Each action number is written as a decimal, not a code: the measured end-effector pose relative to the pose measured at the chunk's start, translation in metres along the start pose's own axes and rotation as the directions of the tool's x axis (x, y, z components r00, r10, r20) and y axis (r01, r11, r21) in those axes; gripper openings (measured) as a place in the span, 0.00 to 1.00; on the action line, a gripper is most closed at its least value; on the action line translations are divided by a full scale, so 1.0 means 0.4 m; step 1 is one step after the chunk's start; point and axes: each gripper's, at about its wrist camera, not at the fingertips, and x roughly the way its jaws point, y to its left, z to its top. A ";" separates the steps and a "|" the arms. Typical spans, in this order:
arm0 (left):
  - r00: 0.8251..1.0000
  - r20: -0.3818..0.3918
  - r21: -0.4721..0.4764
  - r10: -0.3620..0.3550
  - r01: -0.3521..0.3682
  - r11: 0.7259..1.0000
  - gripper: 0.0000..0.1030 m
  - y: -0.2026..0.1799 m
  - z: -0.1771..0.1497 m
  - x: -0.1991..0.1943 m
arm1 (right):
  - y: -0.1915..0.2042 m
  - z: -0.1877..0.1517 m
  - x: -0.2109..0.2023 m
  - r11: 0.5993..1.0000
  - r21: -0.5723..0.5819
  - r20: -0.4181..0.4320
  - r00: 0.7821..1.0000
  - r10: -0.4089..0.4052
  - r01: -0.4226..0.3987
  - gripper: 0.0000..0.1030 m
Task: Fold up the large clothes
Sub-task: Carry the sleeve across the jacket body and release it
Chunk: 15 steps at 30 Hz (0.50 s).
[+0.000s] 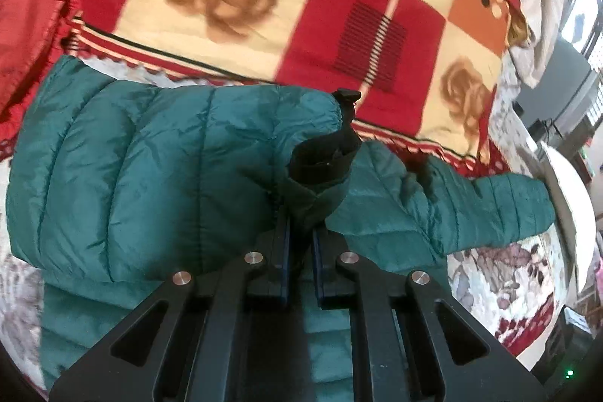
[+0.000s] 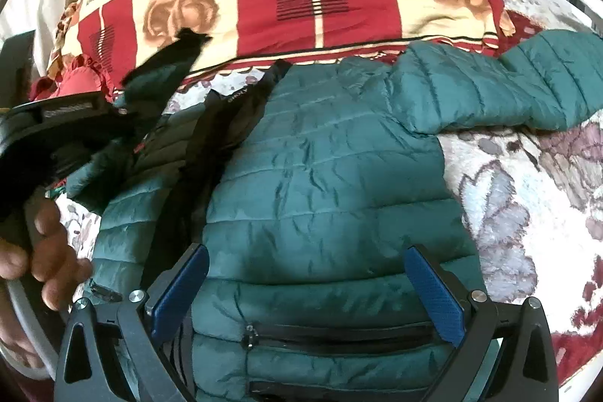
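Left wrist view showed the left gripper [image 1: 300,232] pinching a sleeve cuff [image 1: 320,164] of the green puffer jacket [image 1: 124,168], which lay spread on the flowered bedspread [image 1: 501,274]. Over in the right wrist view, the right gripper [image 2: 307,292] hung spread and empty above the jacket's body, the far sleeve [image 2: 527,89] lying flung out. Early going, I'd judge: that sleeve and the body folds were left.

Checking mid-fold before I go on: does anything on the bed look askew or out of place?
Nothing damaged. The green puffer jacket lies unevenly: one sleeve still splays out sideways, while the left hand-held gripper pinches the other sleeve's cuff, lifted over the body. The right hand-held gripper is open, holding nothing.
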 end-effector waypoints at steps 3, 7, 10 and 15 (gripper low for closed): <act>0.999 -0.032 0.009 -0.030 0.030 0.999 0.08 -0.022 -0.017 0.039 | -0.009 -0.002 0.003 1.000 0.002 0.004 1.000 -0.011 0.011 1.00; 0.996 -0.062 0.026 -0.065 0.067 0.997 0.08 -0.040 -0.040 0.076 | -0.016 -0.002 0.005 1.000 0.007 0.004 1.000 -0.011 0.011 1.00; 0.989 -0.085 0.022 -0.119 0.122 0.992 0.09 -0.041 -0.050 0.090 | -0.023 -0.002 0.008 1.000 0.021 -0.004 1.000 -0.008 0.008 1.00; 0.978 -0.107 -0.006 -0.177 0.178 0.984 0.20 -0.023 -0.047 0.081 | -0.027 0.001 0.013 0.999 0.034 -0.012 1.000 -0.002 0.002 1.00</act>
